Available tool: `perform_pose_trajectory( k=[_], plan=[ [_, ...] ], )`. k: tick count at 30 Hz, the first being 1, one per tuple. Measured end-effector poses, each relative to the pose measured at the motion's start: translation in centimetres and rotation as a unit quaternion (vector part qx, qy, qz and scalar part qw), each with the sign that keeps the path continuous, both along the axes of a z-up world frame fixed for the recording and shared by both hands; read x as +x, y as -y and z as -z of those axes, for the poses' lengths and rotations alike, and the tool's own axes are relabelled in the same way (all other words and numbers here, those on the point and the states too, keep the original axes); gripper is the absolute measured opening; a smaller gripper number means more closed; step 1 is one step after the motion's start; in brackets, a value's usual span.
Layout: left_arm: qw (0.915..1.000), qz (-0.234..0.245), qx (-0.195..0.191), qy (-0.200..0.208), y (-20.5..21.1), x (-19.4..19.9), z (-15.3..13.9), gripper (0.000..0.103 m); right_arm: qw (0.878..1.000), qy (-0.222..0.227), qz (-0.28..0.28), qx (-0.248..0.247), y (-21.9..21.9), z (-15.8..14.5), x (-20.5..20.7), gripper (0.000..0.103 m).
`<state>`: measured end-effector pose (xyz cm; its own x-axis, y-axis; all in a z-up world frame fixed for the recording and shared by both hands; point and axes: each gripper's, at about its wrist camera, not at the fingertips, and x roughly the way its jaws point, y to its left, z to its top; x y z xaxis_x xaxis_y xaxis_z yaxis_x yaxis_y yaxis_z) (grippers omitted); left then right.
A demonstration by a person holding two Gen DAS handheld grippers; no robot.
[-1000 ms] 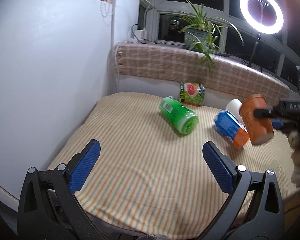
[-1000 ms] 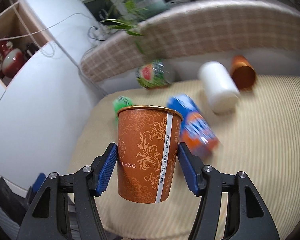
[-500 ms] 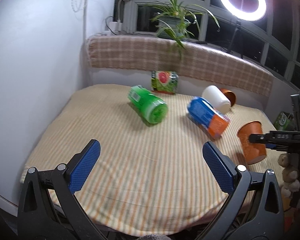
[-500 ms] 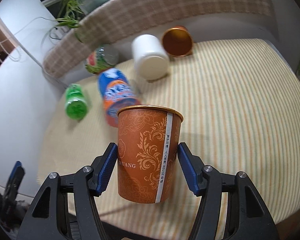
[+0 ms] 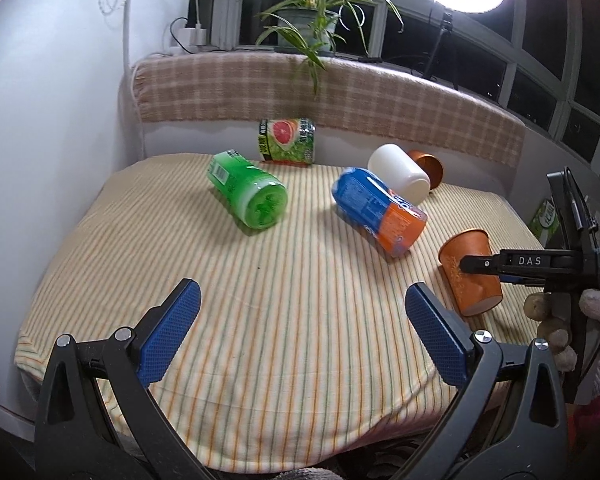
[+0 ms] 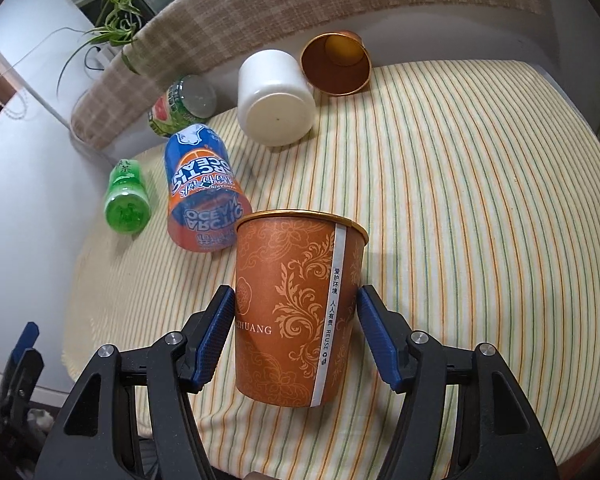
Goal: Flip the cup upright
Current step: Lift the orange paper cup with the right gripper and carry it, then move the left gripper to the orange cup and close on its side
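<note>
An orange patterned paper cup [image 6: 296, 308] stands mouth-up between the blue pads of my right gripper [image 6: 298, 330]. The pads stand slightly off its sides, with a thin gap on each side. In the left wrist view the cup [image 5: 470, 274] sits tilted at the right edge of the striped cloth [image 5: 260, 280], base on or just above it, with the right gripper [image 5: 476, 266] around it. My left gripper [image 5: 300, 334] is open and empty over the front of the cloth.
A green bottle [image 5: 248, 192], a blue-orange can [image 5: 380, 210], a white cup [image 5: 400, 174], a second orange cup [image 5: 428, 166] and a grapefruit can [image 5: 286, 142] lie on the cloth. A padded backrest [image 5: 340, 100] and a white wall bound it.
My right gripper has brought the cup down to the right side of the cloth and its pads have eased apart a little. My left gripper stays open.
</note>
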<state>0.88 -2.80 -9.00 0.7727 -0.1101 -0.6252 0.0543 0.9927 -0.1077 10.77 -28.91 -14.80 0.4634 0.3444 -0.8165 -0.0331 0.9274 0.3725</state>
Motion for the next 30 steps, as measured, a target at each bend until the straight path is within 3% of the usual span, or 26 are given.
perform_pose_trajectory(
  k=[3, 6, 15, 18, 22, 25, 30],
  plan=[
    [0.9999, 0.01, -0.001, -0.004, 0.6, 0.4, 0.1, 0.103, 1.0, 0.001, -0.001, 0.008, 0.3, -0.1, -0.1, 0.065],
    [0.9998, 0.018, 0.0, -0.004, 1.1, 0.6, 0.0, 0.103, 1.0, 0.005, -0.003, 0.017, 0.6, -0.5, -0.2, 0.074],
    [0.9974, 0.063, -0.03, -0.019, 3.4, 2.6, -0.5, 0.103, 0.998, 0.054, 0.009, 0.025, 2.7, -2.8, -3.6, 0.074],
    [0.9932, 0.088, -0.063, -0.042, 4.5, 3.7, -0.1, 0.103, 0.997, 0.08, 0.023, 0.004, 3.7, -3.7, -5.6, 0.074],
    [0.9815, 0.124, -0.113, -0.093, 6.3, 5.7, 1.0, 0.103, 0.993, 0.107, 0.05, -0.028, 5.2, -4.4, -8.1, 0.074],
    [0.9715, 0.139, -0.146, -0.125, 7.3, 7.0, 1.8, 0.103, 0.992, 0.105, 0.071, -0.025, 6.8, -4.2, -9.5, 0.074],
    [0.9468, 0.167, -0.205, -0.184, 9.3, 9.5, 3.3, 0.103, 0.99, 0.093, 0.108, -0.013, 9.2, -3.5, -11.2, 0.074]
  ],
)
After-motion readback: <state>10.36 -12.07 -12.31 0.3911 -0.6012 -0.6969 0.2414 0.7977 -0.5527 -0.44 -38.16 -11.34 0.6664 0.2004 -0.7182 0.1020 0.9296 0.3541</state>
